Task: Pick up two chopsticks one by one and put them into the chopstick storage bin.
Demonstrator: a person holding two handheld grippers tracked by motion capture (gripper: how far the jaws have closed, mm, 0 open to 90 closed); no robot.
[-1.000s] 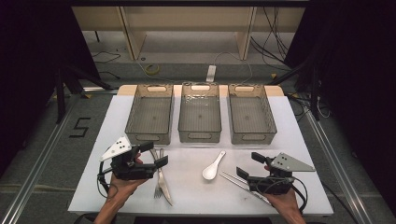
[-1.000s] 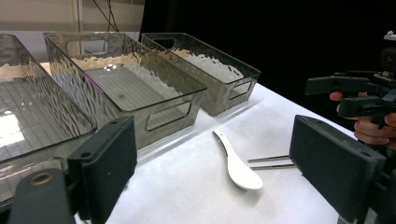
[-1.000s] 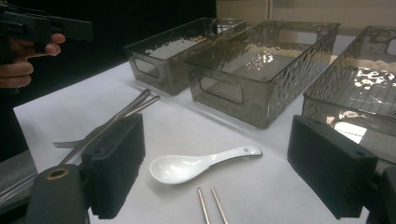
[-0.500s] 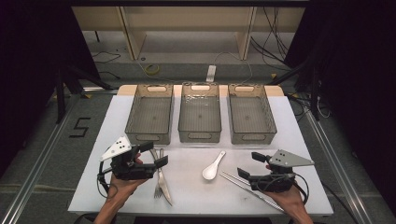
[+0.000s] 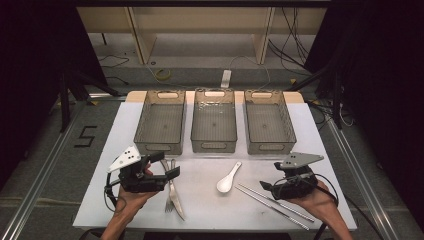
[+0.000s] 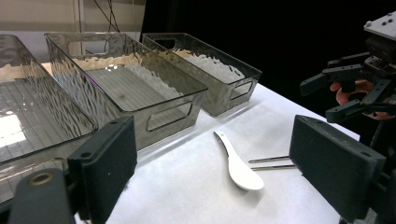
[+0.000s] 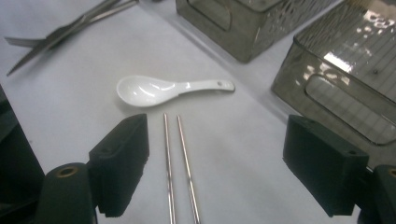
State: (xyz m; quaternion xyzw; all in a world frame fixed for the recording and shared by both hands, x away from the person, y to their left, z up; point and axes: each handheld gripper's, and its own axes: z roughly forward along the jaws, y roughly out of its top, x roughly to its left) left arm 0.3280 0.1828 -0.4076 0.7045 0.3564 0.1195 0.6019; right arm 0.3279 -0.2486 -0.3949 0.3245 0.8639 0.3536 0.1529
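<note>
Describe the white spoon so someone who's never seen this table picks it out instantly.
On the white table, three clear bins stand in a row along the far side. In front of the middle and right bins lies the white spoon, between the fork and knife and the metal chopsticks. It is the one white, glossy, short, deep-bowled utensil; the rest are slim metal.

Three clear bins in a row at the table's far edge — all empty. White spoon lies mid-table; fork and knife side by side, left.
</note>
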